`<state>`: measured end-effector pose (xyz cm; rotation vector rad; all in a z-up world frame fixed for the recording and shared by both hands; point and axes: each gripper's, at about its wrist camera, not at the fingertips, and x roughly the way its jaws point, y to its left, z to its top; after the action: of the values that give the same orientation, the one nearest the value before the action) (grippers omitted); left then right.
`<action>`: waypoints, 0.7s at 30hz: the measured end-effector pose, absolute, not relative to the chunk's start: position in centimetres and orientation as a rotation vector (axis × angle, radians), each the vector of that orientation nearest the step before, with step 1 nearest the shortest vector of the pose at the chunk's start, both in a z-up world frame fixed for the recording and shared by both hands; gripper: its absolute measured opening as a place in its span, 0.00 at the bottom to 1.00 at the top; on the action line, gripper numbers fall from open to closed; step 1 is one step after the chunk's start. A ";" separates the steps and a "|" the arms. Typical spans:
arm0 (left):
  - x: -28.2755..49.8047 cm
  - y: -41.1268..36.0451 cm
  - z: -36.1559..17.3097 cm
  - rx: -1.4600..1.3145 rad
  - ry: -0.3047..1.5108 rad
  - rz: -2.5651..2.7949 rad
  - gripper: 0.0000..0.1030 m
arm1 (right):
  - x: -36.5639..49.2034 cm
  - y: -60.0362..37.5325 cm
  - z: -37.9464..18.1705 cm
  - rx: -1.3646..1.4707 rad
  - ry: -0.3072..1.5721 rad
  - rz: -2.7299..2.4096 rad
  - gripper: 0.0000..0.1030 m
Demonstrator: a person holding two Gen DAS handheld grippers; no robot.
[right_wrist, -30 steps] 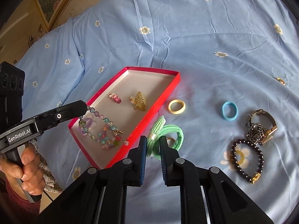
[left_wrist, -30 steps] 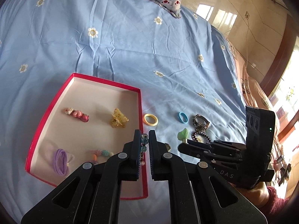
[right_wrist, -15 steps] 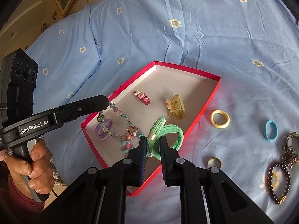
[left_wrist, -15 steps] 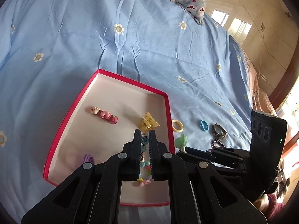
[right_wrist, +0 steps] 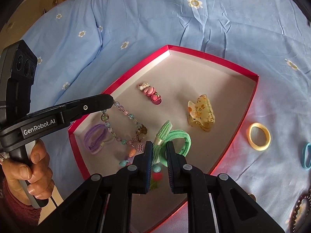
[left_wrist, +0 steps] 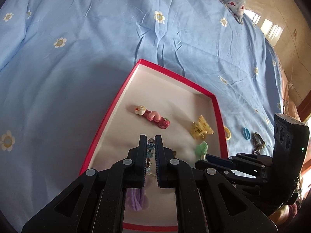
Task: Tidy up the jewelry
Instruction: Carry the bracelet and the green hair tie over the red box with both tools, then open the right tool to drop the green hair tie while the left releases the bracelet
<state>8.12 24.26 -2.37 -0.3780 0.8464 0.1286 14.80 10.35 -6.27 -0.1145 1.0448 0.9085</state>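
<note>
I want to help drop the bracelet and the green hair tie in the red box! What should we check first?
1. Left gripper shut on the beaded bracelet: ok.
2. Right gripper shut on the green hair tie: ok.
3. Both pieces hang over the red box, not the blue bedsheet: ok.
4. Bracelet clear of the purple hair tie: not ok, its loop drapes beside or over it.
5. Free floor for the green hair tie, away from the yellow claw clip: ok.
6. Bracelet charms already touching the box floor: cannot tell.
</note>
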 end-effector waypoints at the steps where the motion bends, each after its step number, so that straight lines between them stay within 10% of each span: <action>1: 8.1 24.4 -2.6 -0.377 0.852 0.138 0.06 | 14.9 10.5 -6.5 -0.120 1.052 0.909 0.14; 21: 7.5 24.5 -3.1 -0.359 0.876 0.189 0.13 | 15.0 10.3 -5.6 -0.084 1.055 0.928 0.30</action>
<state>7.51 24.49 -3.10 -0.3591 0.8757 0.1895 15.01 10.33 -5.62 -0.0837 1.0553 0.9283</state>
